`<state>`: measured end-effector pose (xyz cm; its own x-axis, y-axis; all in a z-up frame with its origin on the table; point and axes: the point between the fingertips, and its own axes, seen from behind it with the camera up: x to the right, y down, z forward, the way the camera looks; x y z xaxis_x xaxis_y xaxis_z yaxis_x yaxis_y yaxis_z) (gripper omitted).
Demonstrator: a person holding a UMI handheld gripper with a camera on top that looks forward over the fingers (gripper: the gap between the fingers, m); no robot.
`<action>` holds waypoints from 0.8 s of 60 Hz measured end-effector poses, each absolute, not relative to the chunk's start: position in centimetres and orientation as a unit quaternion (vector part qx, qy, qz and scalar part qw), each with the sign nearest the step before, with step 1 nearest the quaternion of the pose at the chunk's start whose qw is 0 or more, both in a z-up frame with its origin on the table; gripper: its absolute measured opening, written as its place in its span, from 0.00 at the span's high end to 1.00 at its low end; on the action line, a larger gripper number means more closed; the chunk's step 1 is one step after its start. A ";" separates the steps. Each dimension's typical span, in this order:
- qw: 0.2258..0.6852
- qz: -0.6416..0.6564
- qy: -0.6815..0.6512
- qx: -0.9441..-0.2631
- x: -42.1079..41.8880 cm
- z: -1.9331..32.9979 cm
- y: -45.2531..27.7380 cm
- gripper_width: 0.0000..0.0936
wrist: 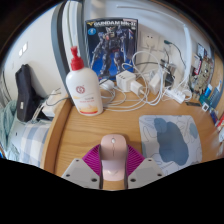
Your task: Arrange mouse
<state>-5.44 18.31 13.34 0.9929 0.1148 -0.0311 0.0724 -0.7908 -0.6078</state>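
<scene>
A pale pink computer mouse (114, 156) sits between my gripper's two fingers, with the magenta pads (94, 157) pressed against both of its sides. My gripper (113, 165) is shut on the mouse and holds it over the wooden desk (85, 130), near its front edge. A grey-blue mouse pad (170, 135) with a lighter patch lies on the desk ahead and to the right of the fingers.
A white pump bottle (84, 87) with a red top stands ahead on the left. A robot-model poster box (111, 42) stands against the back wall. White cables and a power strip (178, 93) lie at the back right. A black object (25, 92) hangs left of the desk.
</scene>
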 end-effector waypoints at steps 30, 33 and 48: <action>0.508 0.018 -0.058 -0.859 10.9 44.1 24.5 0.71; 0.505 0.002 -0.049 -0.862 13.4 43.0 25.3 0.71; 0.402 -0.003 -0.024 -0.915 20.7 27.0 24.7 0.71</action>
